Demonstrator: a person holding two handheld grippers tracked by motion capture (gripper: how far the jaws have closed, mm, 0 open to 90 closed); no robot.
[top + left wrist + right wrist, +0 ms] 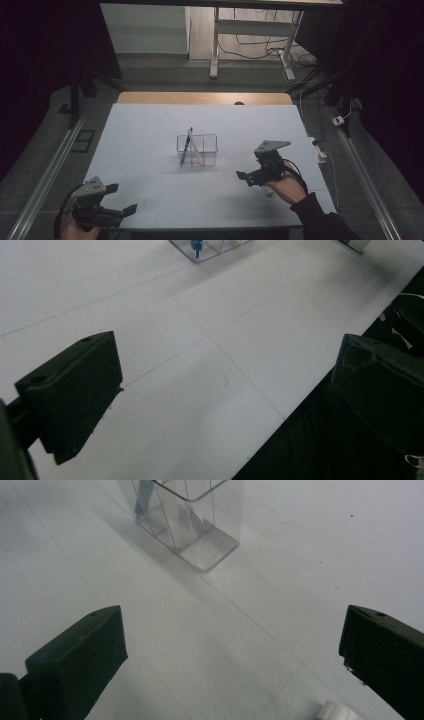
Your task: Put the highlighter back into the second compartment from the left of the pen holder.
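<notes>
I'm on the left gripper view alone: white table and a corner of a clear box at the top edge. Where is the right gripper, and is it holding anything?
Observer: The right gripper is over the right side of the table, jaws wide apart, with nothing between them.
Operator: What is that clear box?
Observer: It's a clear holder with dividers, standing mid-table. A blue pen leans in it near its left end.
Operator: Anything loose near the right gripper?
Observer: Yes, a small white object lies on the table close by one of its jaws. Too little of it shows to say what it is.
</notes>
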